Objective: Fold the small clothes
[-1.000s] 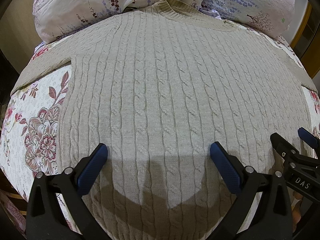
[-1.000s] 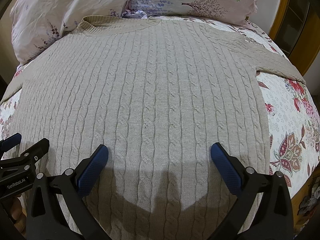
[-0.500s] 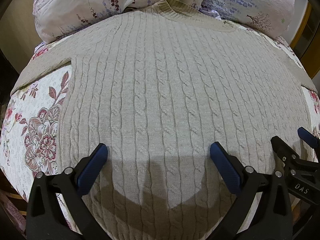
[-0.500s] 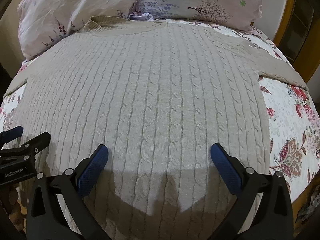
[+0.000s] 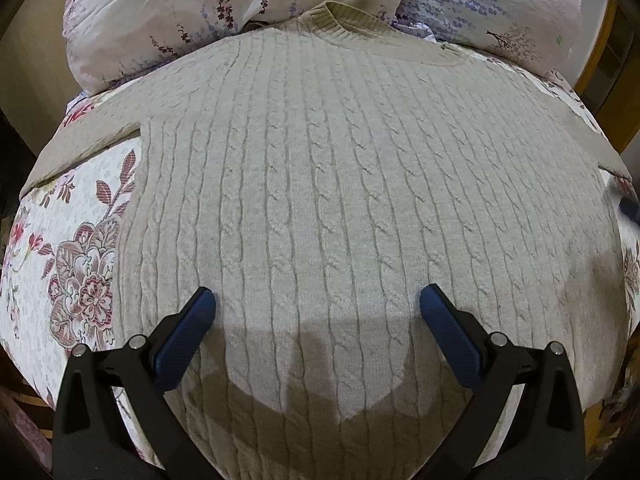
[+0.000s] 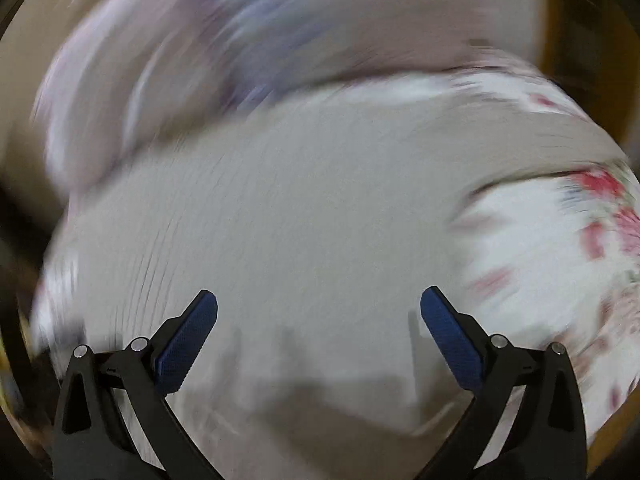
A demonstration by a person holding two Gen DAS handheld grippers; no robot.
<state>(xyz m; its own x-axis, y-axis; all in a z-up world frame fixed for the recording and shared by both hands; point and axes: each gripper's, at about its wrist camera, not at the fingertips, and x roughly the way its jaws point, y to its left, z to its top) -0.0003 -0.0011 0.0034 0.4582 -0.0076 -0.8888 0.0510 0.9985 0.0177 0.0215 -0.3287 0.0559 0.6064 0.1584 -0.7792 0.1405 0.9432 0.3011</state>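
Now blurred, the right tool (image 6: 319, 320) swings rightward over the sweater (image 5: 360, 208), both tools spread wide.

No writing, label, brand or number can be read in either view. The right wrist view is badly smeared by blur, so any print there is lost.

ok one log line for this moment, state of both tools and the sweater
left tool: open, above hem | right tool: open, view blurred | sweater: flat, unfolded on bedspread, collar by pillows
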